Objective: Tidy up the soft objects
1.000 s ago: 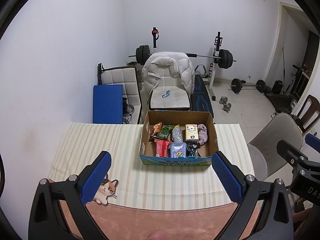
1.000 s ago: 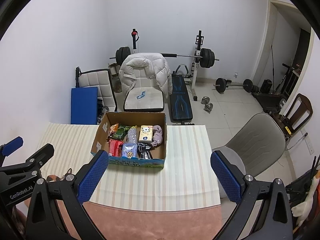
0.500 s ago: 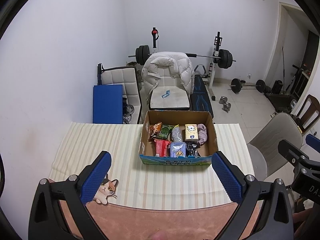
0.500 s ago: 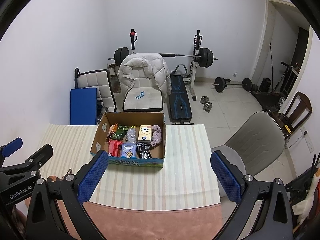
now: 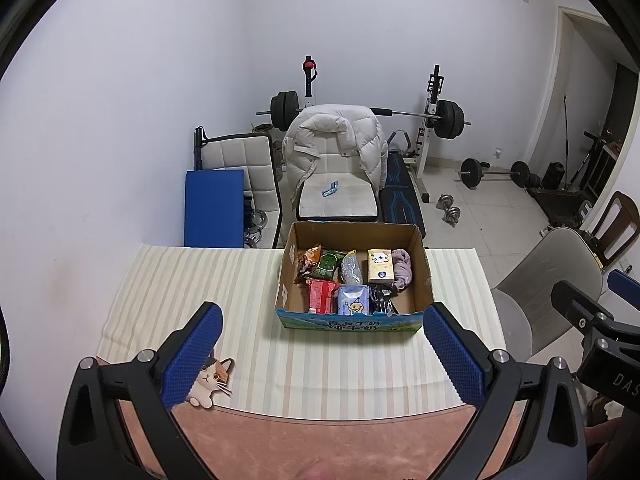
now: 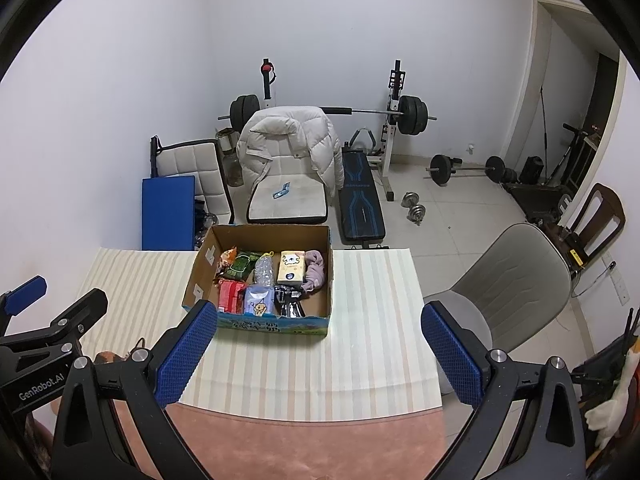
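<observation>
A cardboard box [image 5: 416,248] stands on the striped tablecloth [image 5: 208,280] at the table's far side. It holds snack bags [image 5: 326,262], a red pack [image 5: 320,295], a blue tissue pack [image 5: 352,300], a yellow tissue pack [image 5: 380,266], a pink cloth [image 5: 402,268] and a black item [image 5: 382,300]. The same box [image 6: 200,268] shows in the right wrist view. My left gripper [image 5: 324,354] hangs open above the table's near side, nothing between its fingers. My right gripper [image 6: 320,354] is open too, just right of the box.
A cat sticker [image 5: 210,380] lies near the left finger. Beyond the table stand a chair with a white jacket [image 5: 336,148], a blue mat [image 5: 214,208], a weight bench with a barbell [image 5: 444,114] and dumbbells [image 5: 450,210]. A grey chair [image 6: 516,280] stands at the table's right.
The right wrist view has drifted slightly, so the box sits a little higher and further left. The left gripper has hardly moved. Both grippers remain open.
</observation>
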The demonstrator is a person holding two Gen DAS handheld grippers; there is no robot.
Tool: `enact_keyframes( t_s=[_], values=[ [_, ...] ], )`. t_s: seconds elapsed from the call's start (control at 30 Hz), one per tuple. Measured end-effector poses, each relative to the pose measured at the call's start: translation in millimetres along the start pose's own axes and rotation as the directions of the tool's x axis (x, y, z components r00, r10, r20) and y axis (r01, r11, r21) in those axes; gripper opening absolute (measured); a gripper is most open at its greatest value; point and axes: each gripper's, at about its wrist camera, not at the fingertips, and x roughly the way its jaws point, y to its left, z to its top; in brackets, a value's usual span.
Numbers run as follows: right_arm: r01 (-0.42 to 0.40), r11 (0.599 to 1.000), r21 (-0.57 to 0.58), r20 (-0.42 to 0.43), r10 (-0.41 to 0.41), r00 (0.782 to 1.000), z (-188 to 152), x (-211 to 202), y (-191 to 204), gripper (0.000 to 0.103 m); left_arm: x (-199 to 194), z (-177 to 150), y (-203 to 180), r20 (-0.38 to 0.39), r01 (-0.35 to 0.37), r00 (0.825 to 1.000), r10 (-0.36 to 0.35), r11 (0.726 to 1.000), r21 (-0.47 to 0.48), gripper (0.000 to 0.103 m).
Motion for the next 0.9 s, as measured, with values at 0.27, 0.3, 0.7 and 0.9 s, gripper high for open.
enact_keyframes(
  t_s=[0.27,0.3,0.7,0.9],
  values=[
    [0.002,1.0,0.001,0.003,-0.002,1.0,0.3,-0.9,-0.9,0.103,-0.9,1.6,1.0,0.004,0.002,1.0,-0.002,1.0,-0.002,0.103],
    [0.001,1.0,0.001,0.003,-0.001,1.0,0.5,-0.9,-1.1,0.103,-2.4,1.1,0.2,0.004,0.002,1.0,-0.002,1.0,-0.002,0.103],
    [0.002,1.0,0.0,0.003,-0.002,1.0,2.7,-1.4,-1.7,0.103,-4.6,3.4,-1.8,0.007,0.007,1.0,-0.007,1.0,0.0,0.103],
    [0.002,1.0,-0.001,0.007,-0.002,1.0,6.3,-1.9,-2.9,0.103,-7.4,5.9,-5.5,0.014,0.004,1.0,-0.004,1.0,-0.001,0.103]
  ],
)
